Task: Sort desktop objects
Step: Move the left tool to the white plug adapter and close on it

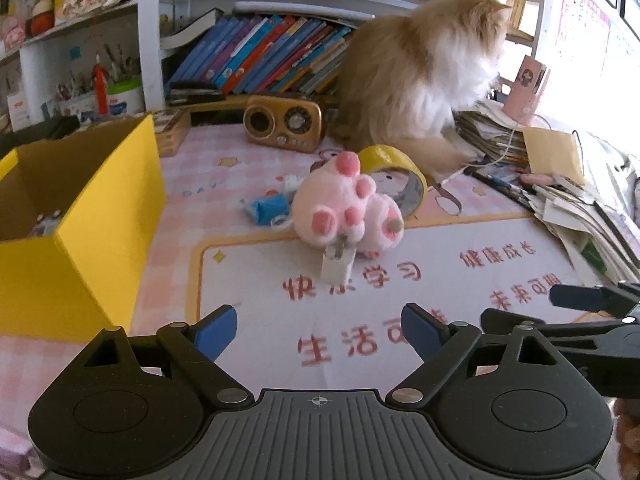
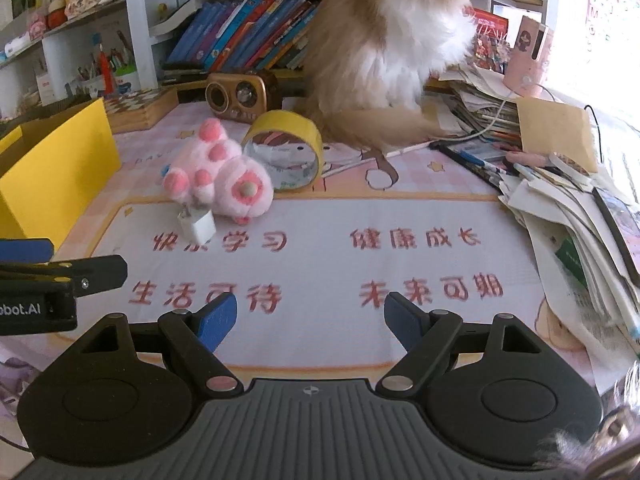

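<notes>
Both tools are hovering low over the pink printed mat covering the surface (image 2: 400, 216), and neither is carrying anything: the left gripper (image 1: 318, 330) and the right gripper (image 2: 310, 320) are each holding their jaws spread wide and released. Judging by this, a pick is about to begin.

The landmark is the fluffy pink paw-shaped plush toy (image 1: 348, 208). The small white plug-in charger cube (image 1: 338, 264) is lying touching its near side, closest to the left gripper. The roll of yellow tape (image 1: 400, 178) is standing on edge just behind the plush, the small blue wrapped item (image 1: 270, 208) is lying just left of it, and the open yellow cardboard box (image 1: 92, 216) is sitting well to its left. A long-haired orange-and-white cat (image 1: 424, 68) is sitting behind the tape.

The next move seems to call for advancing the left gripper to straddle the charger without nudging the plush.
</notes>
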Motion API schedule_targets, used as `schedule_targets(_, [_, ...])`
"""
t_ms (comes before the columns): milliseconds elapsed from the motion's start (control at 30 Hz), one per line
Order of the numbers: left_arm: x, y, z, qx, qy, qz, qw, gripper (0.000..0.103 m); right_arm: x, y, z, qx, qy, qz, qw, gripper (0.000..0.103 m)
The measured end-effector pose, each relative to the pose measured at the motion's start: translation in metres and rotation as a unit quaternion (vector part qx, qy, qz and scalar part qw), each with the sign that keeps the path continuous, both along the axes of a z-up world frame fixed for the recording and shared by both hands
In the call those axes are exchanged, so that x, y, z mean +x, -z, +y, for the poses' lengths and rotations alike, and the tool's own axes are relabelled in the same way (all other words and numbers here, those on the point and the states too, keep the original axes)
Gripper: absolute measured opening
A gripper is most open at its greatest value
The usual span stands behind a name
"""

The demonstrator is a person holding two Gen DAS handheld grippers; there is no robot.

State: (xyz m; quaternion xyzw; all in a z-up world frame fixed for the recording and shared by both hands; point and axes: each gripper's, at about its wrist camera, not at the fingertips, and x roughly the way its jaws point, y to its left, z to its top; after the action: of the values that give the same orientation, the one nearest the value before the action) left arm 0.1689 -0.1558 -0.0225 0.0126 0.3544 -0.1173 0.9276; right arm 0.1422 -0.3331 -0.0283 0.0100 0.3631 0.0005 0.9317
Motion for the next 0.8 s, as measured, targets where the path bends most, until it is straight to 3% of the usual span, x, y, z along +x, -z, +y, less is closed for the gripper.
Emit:
schedule_targets(167, [0.023, 0.01, -0.01, 0.006, 0.004, -0.009, 0.9999, 0.08, 0.018, 0.001, -0.012, 0.003, -0.008, -0.005, 1.0, 0.08])
schedule_targets(300, [0.044, 0.023, -0.02, 0.01, 0.015, -0.002, 0.9998, 0.063, 0.032, 0.002, -0.019, 0.003, -0.017, -0.004, 1.0, 0.079])
schedule_targets(633, [0.083, 0.049, -0.041, 0.029, 0.037, 0.012, 0.9988, 0.042, 0.063, 0.002, -0.033, -0.005, -0.038, -0.008, 0.999, 0.079])
schedule_targets(700, [0.087, 0.052, -0.044, 0.036, 0.038, 0.014, 0.9985, 0.026, 0.068, 0.002, -0.035, -0.005, -0.041, -0.009, 0.999, 0.079])
schedule_targets(800, [0.085, 0.052, -0.041, 0.042, 0.038, 0.018, 0.9983, 0.026, 0.076, 0.002, -0.034, -0.003, -0.049, -0.009, 0.999, 0.079])
